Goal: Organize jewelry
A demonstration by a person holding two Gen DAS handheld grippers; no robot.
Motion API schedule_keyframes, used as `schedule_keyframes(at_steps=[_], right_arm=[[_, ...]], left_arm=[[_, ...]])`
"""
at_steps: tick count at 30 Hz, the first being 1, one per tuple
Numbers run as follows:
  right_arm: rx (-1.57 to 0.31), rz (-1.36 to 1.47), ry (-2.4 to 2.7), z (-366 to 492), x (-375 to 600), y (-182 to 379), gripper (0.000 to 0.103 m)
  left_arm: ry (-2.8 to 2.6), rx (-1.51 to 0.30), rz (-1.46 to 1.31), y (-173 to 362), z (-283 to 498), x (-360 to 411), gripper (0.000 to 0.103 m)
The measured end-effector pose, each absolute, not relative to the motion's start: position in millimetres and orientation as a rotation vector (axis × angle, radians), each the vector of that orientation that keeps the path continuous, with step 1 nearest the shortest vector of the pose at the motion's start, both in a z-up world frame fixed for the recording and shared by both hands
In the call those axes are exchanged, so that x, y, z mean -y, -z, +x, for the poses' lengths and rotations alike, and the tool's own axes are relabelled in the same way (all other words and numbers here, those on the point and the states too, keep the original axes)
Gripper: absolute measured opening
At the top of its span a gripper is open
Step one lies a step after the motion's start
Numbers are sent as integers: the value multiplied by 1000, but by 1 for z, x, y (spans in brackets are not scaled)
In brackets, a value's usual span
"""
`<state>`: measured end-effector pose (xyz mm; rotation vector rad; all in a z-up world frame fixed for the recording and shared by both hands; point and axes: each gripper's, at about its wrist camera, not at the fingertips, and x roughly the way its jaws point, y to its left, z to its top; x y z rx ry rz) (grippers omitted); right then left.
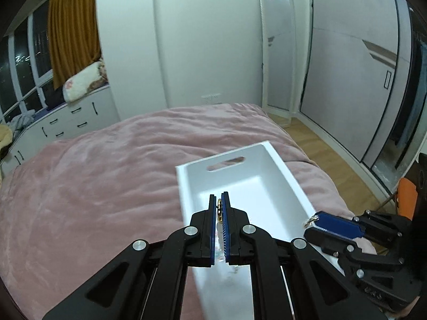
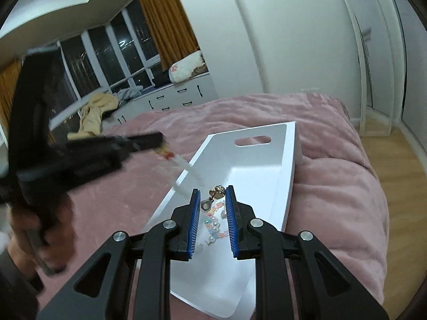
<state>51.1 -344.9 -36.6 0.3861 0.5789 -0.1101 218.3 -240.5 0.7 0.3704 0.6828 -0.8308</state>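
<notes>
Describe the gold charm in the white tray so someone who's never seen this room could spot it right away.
Start at the pink blanket covering the bed, then find the white tray with a slot handle lying on it. Inside, the gold charm lies just beyond a heap of pastel beads; it alone is metallic gold with a sparkly top.

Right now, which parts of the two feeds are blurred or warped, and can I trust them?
Left wrist view: sharp on the left gripper pinching a gold ring; the tray's near end smears. Right wrist view: the left gripper and the strand hanging from it are motion-blurred; the beads read clearly. Both bend the walls, fisheye-style.
</notes>
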Motion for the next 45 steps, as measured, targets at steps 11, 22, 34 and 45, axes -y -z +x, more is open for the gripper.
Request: schedule_keyframes(at_steps=[11, 22, 34, 45], right_arm=[[-683, 470, 134, 66, 362, 66, 20], [-611, 442, 152, 59, 359, 54, 95], [-840, 315, 123, 49, 357, 15, 98], [-879, 168, 103, 19, 344, -23, 98]], left_arm=[[814, -836, 359, 57, 235, 281, 9], [781, -867, 210, 56, 243, 258, 88], [537, -760, 238, -3, 180, 184, 95], [455, -820, 190, -17, 115, 155, 95]])
